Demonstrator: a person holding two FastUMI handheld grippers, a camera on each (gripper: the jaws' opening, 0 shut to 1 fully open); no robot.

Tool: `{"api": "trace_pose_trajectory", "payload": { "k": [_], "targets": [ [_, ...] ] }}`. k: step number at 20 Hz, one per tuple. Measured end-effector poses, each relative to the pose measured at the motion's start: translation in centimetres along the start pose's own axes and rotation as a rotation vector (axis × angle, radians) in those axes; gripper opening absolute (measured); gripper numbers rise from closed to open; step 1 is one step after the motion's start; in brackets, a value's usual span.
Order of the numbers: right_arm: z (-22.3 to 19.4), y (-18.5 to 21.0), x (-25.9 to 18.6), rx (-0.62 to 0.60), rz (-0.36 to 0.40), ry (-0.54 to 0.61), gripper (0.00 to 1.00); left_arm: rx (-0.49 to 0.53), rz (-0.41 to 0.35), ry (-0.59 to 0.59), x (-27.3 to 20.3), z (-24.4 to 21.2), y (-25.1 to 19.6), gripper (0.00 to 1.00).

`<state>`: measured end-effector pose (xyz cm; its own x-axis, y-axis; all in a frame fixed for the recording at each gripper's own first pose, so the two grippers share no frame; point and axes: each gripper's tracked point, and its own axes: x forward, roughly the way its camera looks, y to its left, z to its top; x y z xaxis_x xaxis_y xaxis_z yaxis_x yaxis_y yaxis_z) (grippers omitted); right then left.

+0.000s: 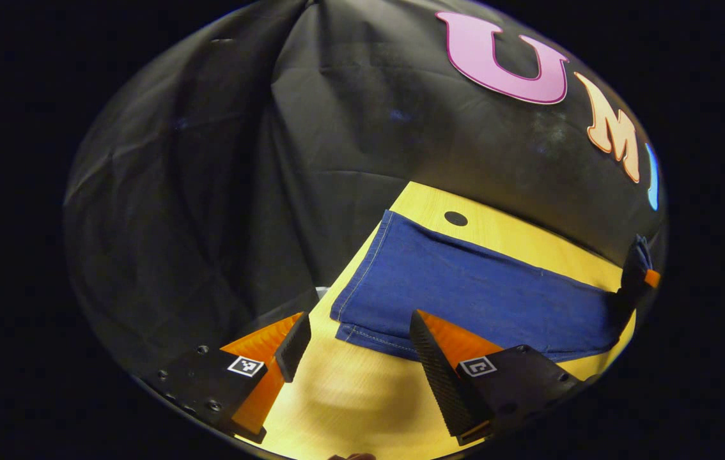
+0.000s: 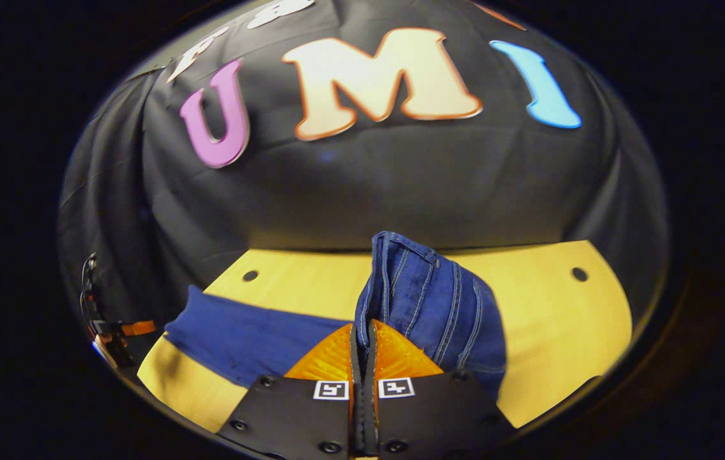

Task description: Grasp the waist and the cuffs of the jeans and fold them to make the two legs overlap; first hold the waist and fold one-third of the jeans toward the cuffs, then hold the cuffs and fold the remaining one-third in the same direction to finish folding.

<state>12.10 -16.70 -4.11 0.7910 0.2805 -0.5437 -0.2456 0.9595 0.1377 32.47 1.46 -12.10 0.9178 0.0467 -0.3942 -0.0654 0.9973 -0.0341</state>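
The blue jeans (image 1: 465, 287) lie lengthwise on the yellow wooden table (image 1: 350, 396), legs overlapped, with the stitched cuff end nearest my left gripper (image 1: 359, 319). That gripper is open and hovers just short of the cuffs, with nothing between its fingers. In the right gripper view my right gripper (image 2: 362, 326) is shut on the waist of the jeans (image 2: 429, 297), which rises bunched above the table (image 2: 548, 332). The legs trail off to the left (image 2: 247, 338). The right gripper (image 1: 639, 271) also shows at the far end of the jeans in the left gripper view.
Black cloth walls the booth behind the table. Small dark holes mark the tabletop (image 1: 456, 218) (image 2: 250, 276) (image 2: 579, 275). Bare wood lies to the right of the raised waist. The left gripper (image 2: 113, 335) shows at the table's left edge.
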Motion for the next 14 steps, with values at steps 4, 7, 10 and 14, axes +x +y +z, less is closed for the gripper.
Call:
{"api": "trace_pose_trajectory", "payload": {
  "k": [4, 7, 10, 14],
  "targets": [
    [-0.3, -3.5, 3.3, -0.013, 0.115, 0.181, 0.03, -0.008, -0.009, -0.002, 0.0, 0.1, 0.0, 0.95],
    [0.0, -3.0, 4.9, -0.048, 0.102, 0.258, 0.02, -0.005, -0.009, -0.009, 0.0, 0.1, 0.1, 0.95],
    [1.1, -1.8, 4.3, -0.065, 0.082, 0.294, 0.02, 0.004, -0.007, -0.004, 0.0, -0.1, 0.2, 0.95],
    [0.3, -1.9, 4.2, -0.108, 0.057, 0.255, 0.03, -0.010, 0.001, 0.024, -0.1, -0.3, 0.2, 0.95]
  ]
}}
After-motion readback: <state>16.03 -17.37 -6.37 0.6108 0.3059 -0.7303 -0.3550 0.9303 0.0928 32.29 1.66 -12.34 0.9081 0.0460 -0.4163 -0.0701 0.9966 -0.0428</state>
